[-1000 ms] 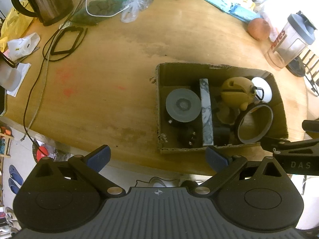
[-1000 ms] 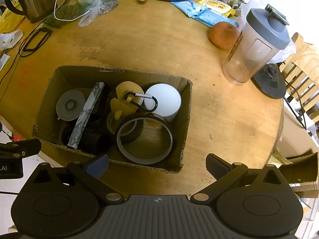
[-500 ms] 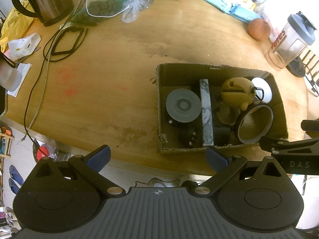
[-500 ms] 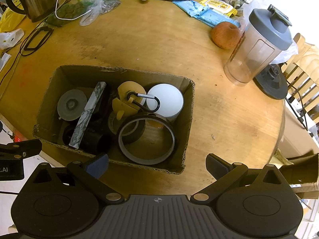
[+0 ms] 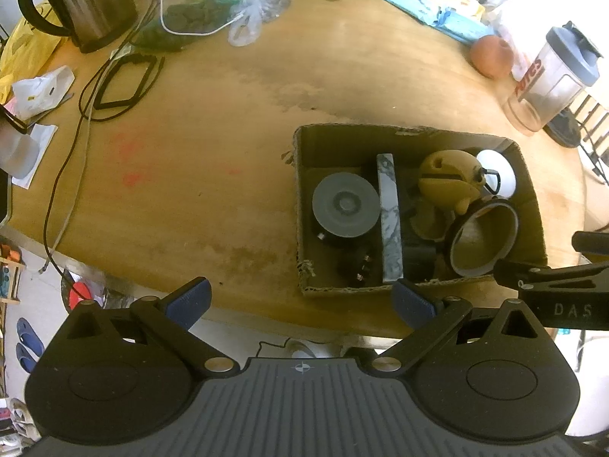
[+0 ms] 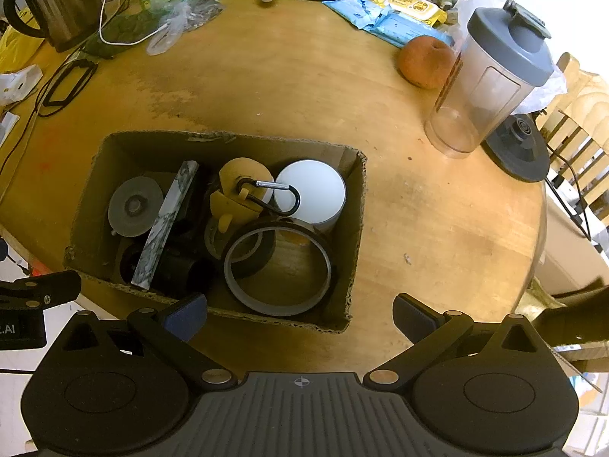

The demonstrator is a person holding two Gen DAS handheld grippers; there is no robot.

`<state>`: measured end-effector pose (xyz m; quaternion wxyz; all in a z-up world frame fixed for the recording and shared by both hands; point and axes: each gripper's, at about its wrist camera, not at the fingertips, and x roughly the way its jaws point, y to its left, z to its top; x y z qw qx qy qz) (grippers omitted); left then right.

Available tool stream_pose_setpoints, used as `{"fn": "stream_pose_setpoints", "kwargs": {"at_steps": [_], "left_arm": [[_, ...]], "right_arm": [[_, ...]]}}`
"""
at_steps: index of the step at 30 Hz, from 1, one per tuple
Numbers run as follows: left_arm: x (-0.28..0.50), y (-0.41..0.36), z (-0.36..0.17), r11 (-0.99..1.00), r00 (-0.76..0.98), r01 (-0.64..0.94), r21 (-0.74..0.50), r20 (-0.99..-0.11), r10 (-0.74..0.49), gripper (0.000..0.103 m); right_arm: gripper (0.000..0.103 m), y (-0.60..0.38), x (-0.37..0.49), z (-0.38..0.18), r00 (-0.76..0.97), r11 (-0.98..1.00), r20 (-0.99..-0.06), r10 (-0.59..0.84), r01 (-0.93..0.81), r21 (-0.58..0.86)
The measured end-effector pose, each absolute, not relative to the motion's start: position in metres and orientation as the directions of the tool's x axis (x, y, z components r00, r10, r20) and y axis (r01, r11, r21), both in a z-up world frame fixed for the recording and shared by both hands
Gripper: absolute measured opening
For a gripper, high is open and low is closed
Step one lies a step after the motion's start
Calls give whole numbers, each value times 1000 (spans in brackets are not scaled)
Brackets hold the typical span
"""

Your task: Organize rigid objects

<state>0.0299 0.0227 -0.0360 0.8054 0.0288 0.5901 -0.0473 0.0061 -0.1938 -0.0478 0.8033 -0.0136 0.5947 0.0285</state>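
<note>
Presently we are hovering both grippers, left gripper (image 5: 300,301) and right gripper (image 6: 300,314), jaws spread and empty, near the cardboard box (image 6: 354,228) at twelve o'clock, judging that picking the tape ring (image 6: 276,266) comes next.

Right gripper (image 6: 300,314) empty, spread, above cardboard box (image 6: 356,205).

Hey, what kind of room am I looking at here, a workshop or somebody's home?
Most likely a home dining or kitchen table. A round wooden table holds an electric kettle, a shaker bottle and a piece of fruit, and a wooden chair stands beside it. The cardboard box of odds and ends sits among everyday clutter.
</note>
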Motion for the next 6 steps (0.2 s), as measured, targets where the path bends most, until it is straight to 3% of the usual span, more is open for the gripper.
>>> {"fn": "stream_pose_setpoints", "kwargs": {"at_steps": [6], "left_arm": [[30, 23, -33, 994, 324, 105, -9, -945, -42, 103]], "right_arm": [[103, -197, 7, -48, 297, 998, -954, 38, -50, 25]]}}
